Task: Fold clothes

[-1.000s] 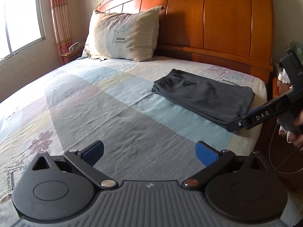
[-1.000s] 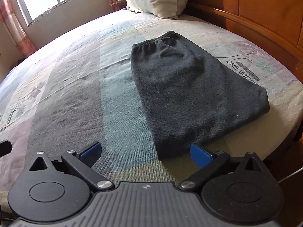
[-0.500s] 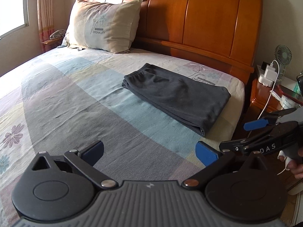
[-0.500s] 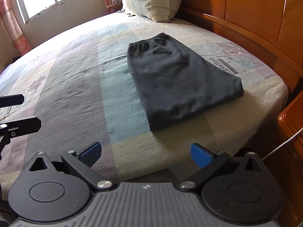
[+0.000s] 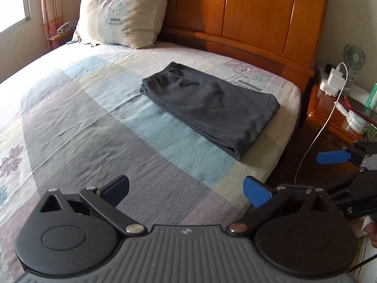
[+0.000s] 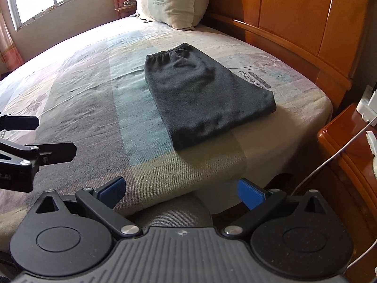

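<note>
One folded dark garment (image 5: 212, 108) on the bed (image 5: 70, 127); both claws, left claw (image 5: 186, 189) and right claw (image 6: 181, 189), released, empty.

Here is the bed (image 5: 70, 122), its patchwork sheet in grey, blue and cream blocks with purple flowers, lightly creased. Dark grey trousers (image 5: 212, 103) lie folded flat on it near the right edge, elastic waistband toward the far side. A cream pillow (image 5: 122, 14) printed DREAMCITY leans against the orange wooden headboard (image 5: 247, 11) at the head.
</note>
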### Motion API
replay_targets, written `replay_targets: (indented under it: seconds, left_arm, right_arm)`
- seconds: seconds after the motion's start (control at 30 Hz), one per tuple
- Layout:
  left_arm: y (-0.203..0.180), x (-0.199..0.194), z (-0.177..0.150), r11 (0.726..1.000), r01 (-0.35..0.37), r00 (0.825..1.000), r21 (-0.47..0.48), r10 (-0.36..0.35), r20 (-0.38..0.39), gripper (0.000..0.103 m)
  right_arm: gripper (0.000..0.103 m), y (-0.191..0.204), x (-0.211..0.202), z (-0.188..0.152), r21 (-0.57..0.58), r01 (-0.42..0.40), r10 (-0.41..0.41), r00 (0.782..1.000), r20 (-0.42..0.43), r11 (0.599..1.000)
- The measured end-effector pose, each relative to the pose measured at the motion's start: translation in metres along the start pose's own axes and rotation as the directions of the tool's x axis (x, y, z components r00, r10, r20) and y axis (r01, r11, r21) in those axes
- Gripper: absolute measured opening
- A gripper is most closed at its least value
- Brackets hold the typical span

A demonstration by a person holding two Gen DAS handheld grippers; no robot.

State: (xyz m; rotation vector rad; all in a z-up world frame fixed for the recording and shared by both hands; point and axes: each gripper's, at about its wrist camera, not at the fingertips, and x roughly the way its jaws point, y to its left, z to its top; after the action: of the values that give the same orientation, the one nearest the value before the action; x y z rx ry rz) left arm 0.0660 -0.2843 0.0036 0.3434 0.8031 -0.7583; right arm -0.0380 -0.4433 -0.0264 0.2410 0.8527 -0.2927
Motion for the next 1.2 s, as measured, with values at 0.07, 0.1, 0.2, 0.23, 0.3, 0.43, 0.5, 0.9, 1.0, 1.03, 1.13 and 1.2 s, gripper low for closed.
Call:
replay_targets:
  seconds: [0.07, 0.1, 0.2, 0.23, 0.3, 0.43, 0.5, 0.9, 1.0, 1.03, 1.13, 1.2]
  left_arm:
    - [0.0, 0.0, 0.004, 1.0, 0.01, 1.0, -0.018, -0.011, -0.018, 0.102]
    - [0.0, 0.0, 0.005, 1.0, 0.013, 1.0, -0.027, -0.013, -0.023, 0.102]
    - [-0.002, -0.001, 0.006, 0.999, -0.008, 1.0, -0.038, 0.007, -0.026, 0.102]
    - [-0.003, -0.002, 0.007, 0.999, -0.014, 1.0, -0.043, 0.013, -0.026, 0.102]
    - [-0.002, -0.004, 0.006, 0.998, -0.015, 1.0, -0.063, 0.014, -0.021, 0.102]
    - [-0.002, -0.008, 0.003, 0.996, 0.005, 1.0, -0.089, -0.007, -0.015, 0.102]
    - [-0.004, -0.008, 0.001, 0.996, 0.003, 1.0, -0.084, -0.005, -0.022, 0.102]
    - [-0.006, -0.008, 0.001, 0.997, 0.011, 1.0, -0.073, -0.012, -0.013, 0.102]
    - [-0.005, -0.007, 0.001, 0.997, 0.009, 1.0, -0.082, -0.01, -0.012, 0.102]
    - [-0.004, -0.008, 0.001, 0.996, 0.009, 1.0, -0.086, -0.01, -0.011, 0.102]
    - [-0.003, -0.007, 0.001, 0.996, 0.017, 1.0, -0.092, -0.018, -0.007, 0.102]
    - [-0.003, -0.007, 0.0, 0.996, 0.02, 1.0, -0.091, -0.021, -0.005, 0.102]
  right_arm:
    - [0.103, 0.0, -0.005, 0.001, 0.002, 0.01, -0.01, 1.0, 0.004, 1.0]
    - [0.103, -0.001, -0.008, 0.002, 0.0, 0.012, -0.012, 1.0, 0.009, 1.0]
    - [0.103, -0.004, -0.015, 0.003, 0.005, 0.024, -0.024, 1.0, 0.019, 1.0]
    - [0.103, -0.005, -0.017, 0.004, 0.01, 0.026, -0.026, 0.999, 0.022, 1.0]
    - [0.103, -0.008, -0.019, 0.005, 0.022, 0.029, -0.03, 0.999, 0.029, 0.999]
    - [0.103, -0.012, -0.019, 0.005, 0.032, 0.029, -0.03, 0.999, 0.032, 0.999]
    - [0.103, -0.011, -0.019, 0.005, 0.027, 0.026, -0.026, 0.999, 0.031, 0.999]
    - [0.103, -0.009, -0.018, 0.005, 0.018, 0.011, -0.012, 1.0, 0.029, 1.0]
    - [0.103, -0.008, -0.017, 0.005, 0.014, 0.008, -0.009, 1.0, 0.027, 1.0]
    - [0.103, -0.007, -0.016, 0.005, 0.013, 0.007, -0.008, 1.0, 0.028, 1.0]
    - [0.103, -0.006, -0.016, 0.005, 0.01, 0.005, -0.005, 1.0, 0.027, 1.0]
    - [0.103, -0.006, -0.016, 0.005, 0.009, 0.005, -0.005, 1.0, 0.025, 1.0]
